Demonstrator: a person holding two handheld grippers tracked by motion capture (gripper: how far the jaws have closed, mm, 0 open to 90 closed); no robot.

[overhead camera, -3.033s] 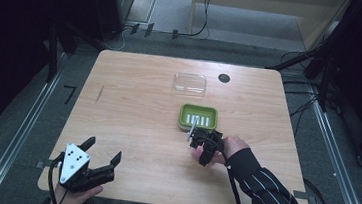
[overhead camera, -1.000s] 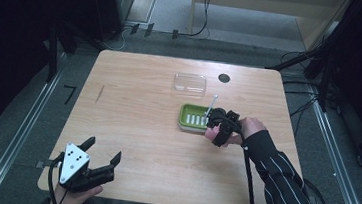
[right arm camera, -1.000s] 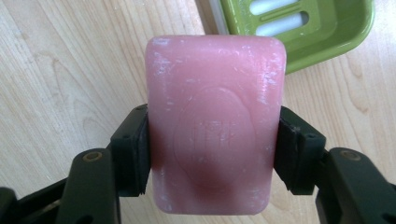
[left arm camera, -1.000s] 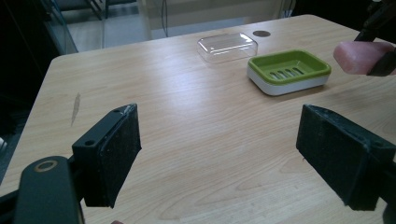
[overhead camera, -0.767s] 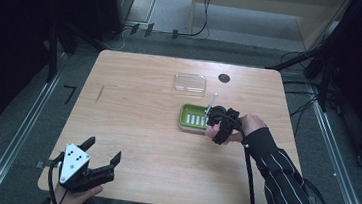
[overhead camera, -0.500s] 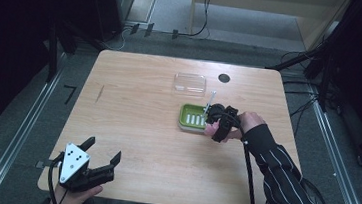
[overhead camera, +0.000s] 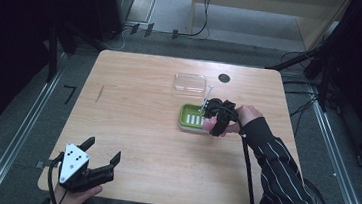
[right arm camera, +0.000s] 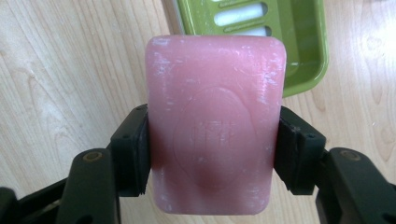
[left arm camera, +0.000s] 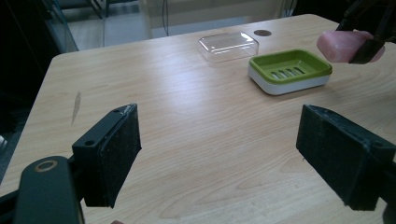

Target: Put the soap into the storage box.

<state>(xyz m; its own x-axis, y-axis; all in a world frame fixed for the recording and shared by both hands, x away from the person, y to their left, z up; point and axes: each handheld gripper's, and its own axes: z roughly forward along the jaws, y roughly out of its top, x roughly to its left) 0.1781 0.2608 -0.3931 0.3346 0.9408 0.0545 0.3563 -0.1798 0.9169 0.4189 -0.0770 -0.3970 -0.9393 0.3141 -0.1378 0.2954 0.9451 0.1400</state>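
A: Where's the pink soap bar point(right arm camera: 215, 123)?

B: Clamped between the right tool's point(overhead camera: 216, 119) 2 jaws, held above the near right edge of the green soap dish point(overhead camera: 193, 117).

A: What's around the dish?

B: A clear plastic lid point(overhead camera: 190, 82) lies just beyond it on the desk point(overhead camera: 131, 127), apart from it. Nothing blocks the dish.

A: The left tool point(overhead camera: 98, 163)?

B: Gaping wide, holding nothing, well short of the dish.

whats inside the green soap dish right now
Nothing lies in the green plastic soap dish: just its slotted floor. The right gripper holds the pink soap bar above it, covering part of it.
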